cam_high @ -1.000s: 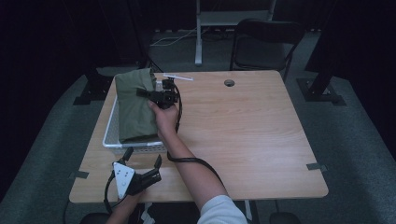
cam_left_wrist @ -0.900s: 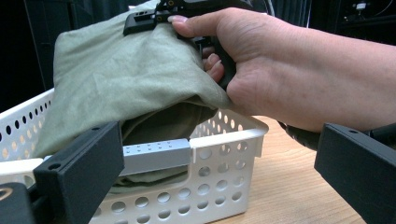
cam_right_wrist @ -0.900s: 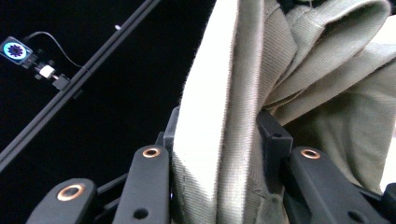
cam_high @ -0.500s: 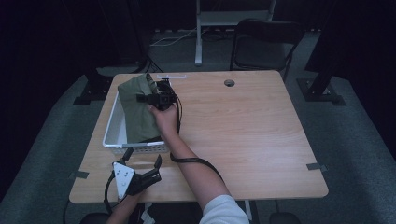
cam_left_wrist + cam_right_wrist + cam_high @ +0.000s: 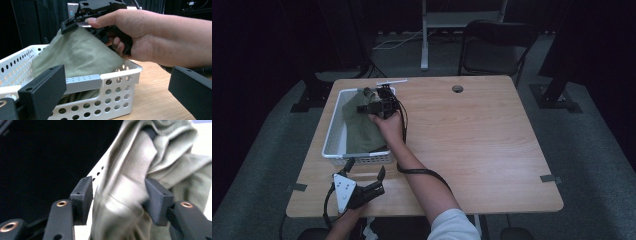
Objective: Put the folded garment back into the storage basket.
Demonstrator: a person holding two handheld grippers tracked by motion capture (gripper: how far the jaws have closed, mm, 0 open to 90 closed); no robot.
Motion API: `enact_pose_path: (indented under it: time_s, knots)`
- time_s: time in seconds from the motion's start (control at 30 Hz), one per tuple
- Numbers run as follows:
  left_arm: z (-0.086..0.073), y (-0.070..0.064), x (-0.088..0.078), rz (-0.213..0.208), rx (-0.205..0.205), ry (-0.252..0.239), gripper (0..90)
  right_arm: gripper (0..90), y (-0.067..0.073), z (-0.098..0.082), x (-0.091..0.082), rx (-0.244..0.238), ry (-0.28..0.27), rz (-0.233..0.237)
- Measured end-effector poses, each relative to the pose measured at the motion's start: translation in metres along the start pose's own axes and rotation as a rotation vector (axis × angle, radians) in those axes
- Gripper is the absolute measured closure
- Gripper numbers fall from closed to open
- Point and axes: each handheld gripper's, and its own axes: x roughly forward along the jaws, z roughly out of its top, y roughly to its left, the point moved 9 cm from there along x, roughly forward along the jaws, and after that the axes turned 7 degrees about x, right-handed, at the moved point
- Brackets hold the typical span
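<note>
A wooden table [image 5: 472, 145] stands on grey carpet in a dark room, with a black chair [image 5: 497, 45] at 12 o'clock beyond it. At the table's 10 o'clock sits a white perforated basket [image 5: 332, 142], now holding the olive-green cloth [image 5: 362, 130]. A second ago the cloth lay spread over the basket top; since then it has sunk inside. The right gripper [image 5: 379, 102] hovers over the basket's far end; its jaws have just been opening, with a fold of cloth between them, slack. The right gripper view shows that fold [image 5: 122, 187] up close. The left gripper [image 5: 364, 175] rests at the table's 7 o'clock edge, jaws wide apart and empty, and has not moved.
</note>
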Motion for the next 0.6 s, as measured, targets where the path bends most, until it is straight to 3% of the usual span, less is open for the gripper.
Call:
enact_pose_path:
  time_s: [0.07, 0.27, 0.6]
  knots:
    - [0.0, 0.0, 0.0, 0.0, 0.0, 0.0, 2.7, 35.9, -0.001, -0.001, 0.001, 0.005, 0.022, -0.009]
    - [0.0, 0.0, 0.0, 0.0, 0.0, 0.0, 2.7, 24.8, -0.005, -0.005, 0.002, -0.007, 0.052, -0.069]
    - [0.0, 0.0, 0.0, 0.0, 0.0, 0.001, 2.7, 9.3, 0.0, -0.017, 0.002, -0.138, 0.143, -0.088]
